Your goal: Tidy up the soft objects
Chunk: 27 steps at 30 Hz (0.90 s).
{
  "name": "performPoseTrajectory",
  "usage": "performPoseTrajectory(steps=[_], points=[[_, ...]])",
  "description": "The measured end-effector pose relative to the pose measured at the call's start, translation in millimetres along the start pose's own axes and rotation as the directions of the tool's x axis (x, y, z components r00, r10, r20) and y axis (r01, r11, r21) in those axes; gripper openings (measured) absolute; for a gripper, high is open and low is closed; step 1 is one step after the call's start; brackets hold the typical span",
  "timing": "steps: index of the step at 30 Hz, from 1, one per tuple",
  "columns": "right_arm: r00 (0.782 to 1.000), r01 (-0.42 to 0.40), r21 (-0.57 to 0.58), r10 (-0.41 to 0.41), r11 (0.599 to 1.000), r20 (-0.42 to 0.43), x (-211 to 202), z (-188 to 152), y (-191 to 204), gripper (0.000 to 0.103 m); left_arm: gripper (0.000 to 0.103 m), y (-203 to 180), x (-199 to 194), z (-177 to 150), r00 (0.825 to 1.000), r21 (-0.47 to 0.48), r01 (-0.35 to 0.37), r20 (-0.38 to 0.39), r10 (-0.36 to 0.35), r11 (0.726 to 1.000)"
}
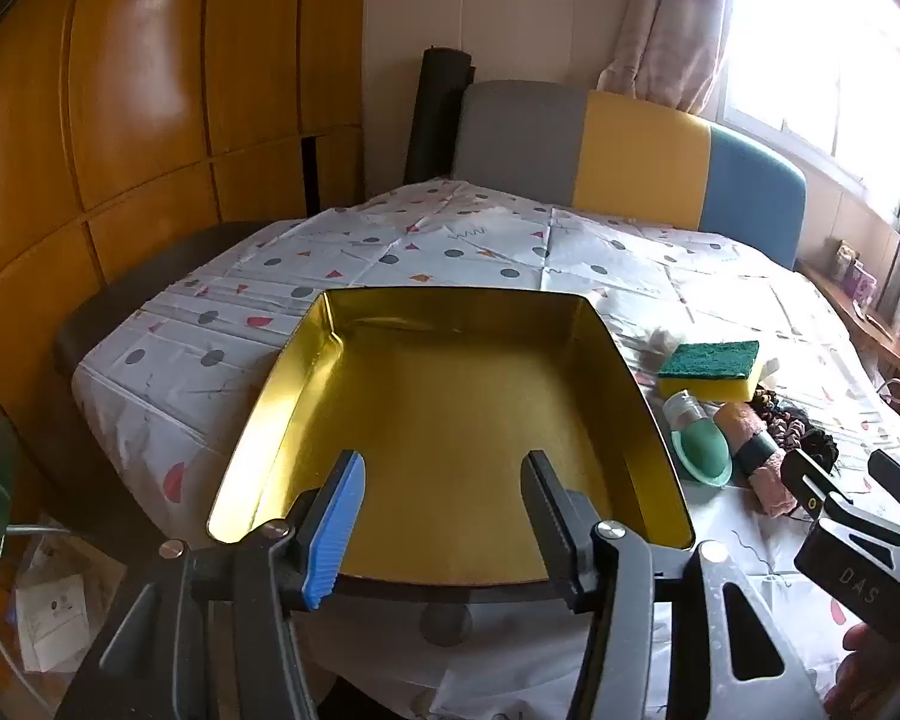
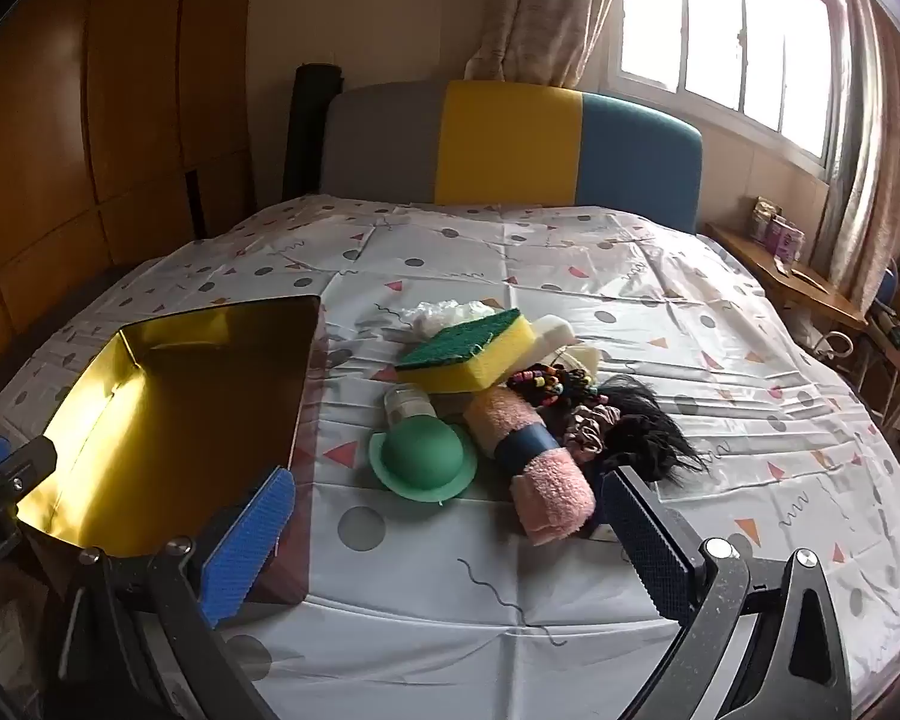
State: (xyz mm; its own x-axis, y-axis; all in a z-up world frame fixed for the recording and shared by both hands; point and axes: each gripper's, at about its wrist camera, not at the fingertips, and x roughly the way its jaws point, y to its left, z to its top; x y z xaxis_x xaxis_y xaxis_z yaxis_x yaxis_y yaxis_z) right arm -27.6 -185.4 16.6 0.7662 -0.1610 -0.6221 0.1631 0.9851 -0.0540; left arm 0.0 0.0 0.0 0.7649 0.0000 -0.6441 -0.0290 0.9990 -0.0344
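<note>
Soft objects lie in a small heap on the table (image 2: 510, 588), which is covered with a white patterned cloth. We see a yellow sponge (image 2: 471, 345) with a green top at the back of the heap, a rolled pink towel (image 2: 534, 462) with a dark band in front, a green dome-shaped piece (image 2: 423, 456) just beside the towel, some scrunchies (image 2: 588, 426) and black hair-like stuff (image 2: 648, 426). A gold-lined tin tray (image 1: 450, 414) stands to the left of the heap, with nothing in it.

Our left hand-held gripper (image 1: 444, 510) hangs over the near edge of the tray, jaws about half open and nothing between them. Our right hand-held gripper (image 2: 450, 531) points at the heap, jaws fully wide; the towel end and the green piece lie beyond the gap, not gripped.
</note>
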Motion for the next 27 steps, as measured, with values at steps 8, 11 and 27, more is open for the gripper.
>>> performPoseTrajectory(steps=[8, 11, 27], points=[[1.0, -0.006, 0.01, 0.006, 1.0, 0.009, 0, -1, 3, 0.103, 0.055, -1, 3, -5, 1.0, -0.006, 0.001, -0.016, -0.001, 1.0], [1.0, -0.009, 0.0, 0.009, 1.0, 0.011, 1, -1, 6, 0.103, 0.055, 1, 3, -7, 1.0, -0.003, 0.007, -0.013, -0.007, 1.0], [0.999, -0.027, -0.02, 0.027, 0.999, 0.023, -5, 2, 14, 0.103, 0.055, 3, 6, -3, 1.0, -0.005, -0.01, -0.03, 0.01, 1.0]])
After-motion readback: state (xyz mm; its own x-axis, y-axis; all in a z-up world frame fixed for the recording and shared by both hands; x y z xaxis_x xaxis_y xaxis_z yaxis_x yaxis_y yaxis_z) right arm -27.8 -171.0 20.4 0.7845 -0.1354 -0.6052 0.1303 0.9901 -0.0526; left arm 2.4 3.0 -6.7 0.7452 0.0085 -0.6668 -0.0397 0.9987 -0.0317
